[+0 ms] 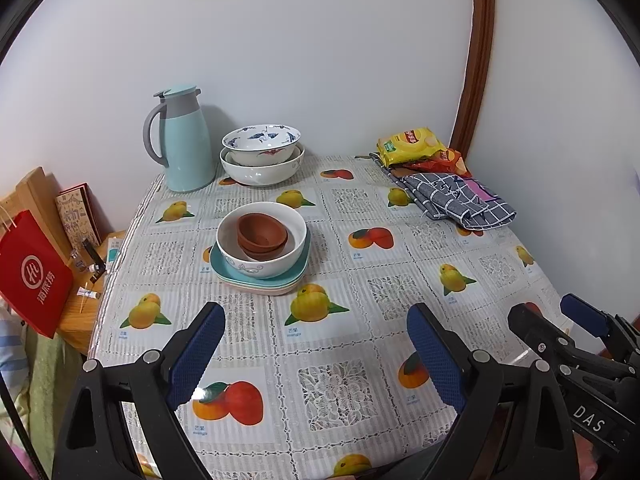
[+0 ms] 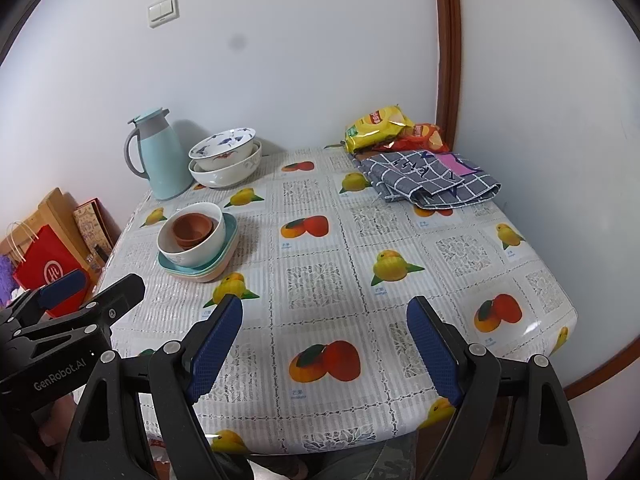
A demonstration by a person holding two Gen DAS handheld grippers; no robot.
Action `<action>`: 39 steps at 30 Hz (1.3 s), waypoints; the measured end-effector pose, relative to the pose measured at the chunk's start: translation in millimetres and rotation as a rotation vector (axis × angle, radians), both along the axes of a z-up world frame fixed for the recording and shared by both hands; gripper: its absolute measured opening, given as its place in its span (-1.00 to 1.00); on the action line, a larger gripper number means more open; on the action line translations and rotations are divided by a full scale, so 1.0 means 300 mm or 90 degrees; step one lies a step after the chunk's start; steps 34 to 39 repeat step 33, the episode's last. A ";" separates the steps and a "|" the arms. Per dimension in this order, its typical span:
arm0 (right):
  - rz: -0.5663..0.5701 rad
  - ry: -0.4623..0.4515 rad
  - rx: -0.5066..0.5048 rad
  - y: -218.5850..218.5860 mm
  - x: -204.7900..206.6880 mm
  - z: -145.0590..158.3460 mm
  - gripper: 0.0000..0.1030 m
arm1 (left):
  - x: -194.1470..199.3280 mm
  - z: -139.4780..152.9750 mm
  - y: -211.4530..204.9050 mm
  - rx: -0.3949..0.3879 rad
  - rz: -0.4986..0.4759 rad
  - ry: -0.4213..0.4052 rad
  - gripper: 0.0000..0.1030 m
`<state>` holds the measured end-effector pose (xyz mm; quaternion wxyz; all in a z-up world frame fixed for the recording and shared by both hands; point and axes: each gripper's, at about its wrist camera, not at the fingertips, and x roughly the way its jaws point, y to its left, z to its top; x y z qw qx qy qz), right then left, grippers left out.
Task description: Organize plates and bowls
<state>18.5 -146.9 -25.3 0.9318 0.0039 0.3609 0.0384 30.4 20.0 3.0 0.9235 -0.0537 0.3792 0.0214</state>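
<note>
Both claws hang with jaws wide apart and nothing between them: my left gripper (image 1: 316, 354) and right gripper (image 2: 326, 346) hover over the near end of the table (image 2: 400, 300), side by side. Ahead I see the teal plates (image 1: 224, 270) stacked left of centre, a white bowl (image 1: 262, 246) on them and brown bowls (image 1: 262, 236) nested inside it. Farther back, by the wall, two patterned bowls (image 1: 262, 152) sit nested just beside the jug (image 1: 184, 140). Snack bags (image 2: 378, 128) and a checked cloth (image 2: 432, 180) lie at the far right corner.
</note>
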 end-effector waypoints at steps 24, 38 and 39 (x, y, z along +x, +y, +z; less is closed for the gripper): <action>0.009 -0.001 0.009 0.002 -0.001 -0.002 0.63 | -0.005 0.003 0.012 0.005 0.000 -0.006 0.79; 0.016 0.012 0.016 0.005 0.028 -0.035 0.63 | 0.011 -0.003 0.017 0.010 -0.001 -0.012 0.79; 0.016 0.012 0.016 0.005 0.028 -0.035 0.63 | 0.011 -0.003 0.017 0.010 -0.001 -0.012 0.79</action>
